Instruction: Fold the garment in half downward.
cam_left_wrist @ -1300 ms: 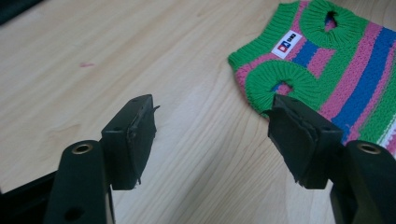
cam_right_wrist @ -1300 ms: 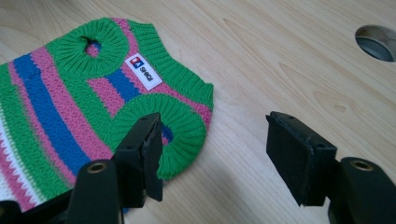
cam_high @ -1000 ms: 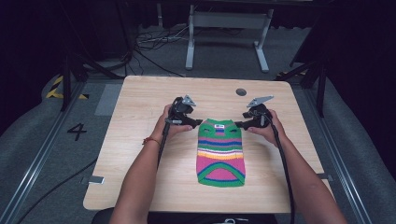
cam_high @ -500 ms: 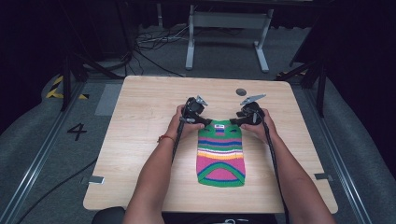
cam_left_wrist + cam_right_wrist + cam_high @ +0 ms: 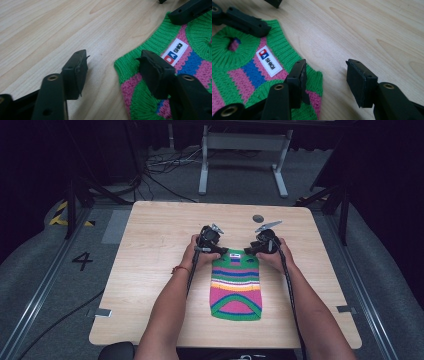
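Observation:
A small knitted garment [image 5: 236,285] with green, pink, blue and orange stripes lies flat on the wooden table [image 5: 150,270], its neck end away from me. A white label [image 5: 176,51] sits by the neck. My left gripper [image 5: 220,252] stands open at the garment's top left corner [image 5: 122,66], one jaw over the knit, the other over bare wood. At the top right corner [image 5: 315,75] my right gripper [image 5: 251,251] is open in the same way. Each gripper view shows the other gripper's jaw [image 5: 190,11] [image 5: 244,22] farther off. Nothing is gripped.
A dark round spot [image 5: 258,218] marks the table near its far edge. Behind the table a metal stand [image 5: 240,150] and cables [image 5: 165,165] sit on the floor. Bare wood spreads left and right of the garment.
Both grippers have moved inward and down to the garment's two top corners. The garment has not moved.

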A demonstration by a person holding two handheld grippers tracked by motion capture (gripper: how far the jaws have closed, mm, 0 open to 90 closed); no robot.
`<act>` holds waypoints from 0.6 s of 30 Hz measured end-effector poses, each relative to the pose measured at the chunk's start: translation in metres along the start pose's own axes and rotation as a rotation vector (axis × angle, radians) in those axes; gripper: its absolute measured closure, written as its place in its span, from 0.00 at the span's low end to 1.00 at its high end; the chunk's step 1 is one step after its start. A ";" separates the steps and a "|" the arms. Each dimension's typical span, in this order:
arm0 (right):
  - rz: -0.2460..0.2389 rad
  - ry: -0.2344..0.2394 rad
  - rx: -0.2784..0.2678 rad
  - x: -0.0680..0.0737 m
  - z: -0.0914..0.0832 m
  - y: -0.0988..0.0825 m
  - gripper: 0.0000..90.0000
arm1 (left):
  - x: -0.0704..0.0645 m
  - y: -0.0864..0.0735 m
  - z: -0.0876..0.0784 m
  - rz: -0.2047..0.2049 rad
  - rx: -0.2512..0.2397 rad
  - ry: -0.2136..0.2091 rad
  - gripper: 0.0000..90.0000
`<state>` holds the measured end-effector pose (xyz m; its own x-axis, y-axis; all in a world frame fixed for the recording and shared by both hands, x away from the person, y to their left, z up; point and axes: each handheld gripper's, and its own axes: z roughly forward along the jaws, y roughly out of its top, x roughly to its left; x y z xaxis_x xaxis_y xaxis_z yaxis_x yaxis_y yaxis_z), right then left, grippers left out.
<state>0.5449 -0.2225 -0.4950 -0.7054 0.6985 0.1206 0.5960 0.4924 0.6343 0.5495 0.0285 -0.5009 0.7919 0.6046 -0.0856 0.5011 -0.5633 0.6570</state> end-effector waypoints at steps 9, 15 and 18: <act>-0.026 0.016 0.017 0.004 -0.008 -0.001 0.54 | -0.005 0.002 -0.001 0.010 0.021 -0.024 0.60; -0.037 0.010 0.031 0.006 -0.004 -0.003 0.56 | -0.005 0.003 -0.002 0.021 0.029 -0.053 0.69; -0.035 0.004 0.030 0.006 -0.003 -0.003 0.60 | -0.005 0.003 -0.002 0.023 0.034 -0.080 0.76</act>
<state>0.5381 -0.2214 -0.4934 -0.7275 0.6784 0.1024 0.5824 0.5317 0.6149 0.5463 0.0249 -0.4969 0.8279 0.5452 -0.1315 0.4932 -0.5960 0.6337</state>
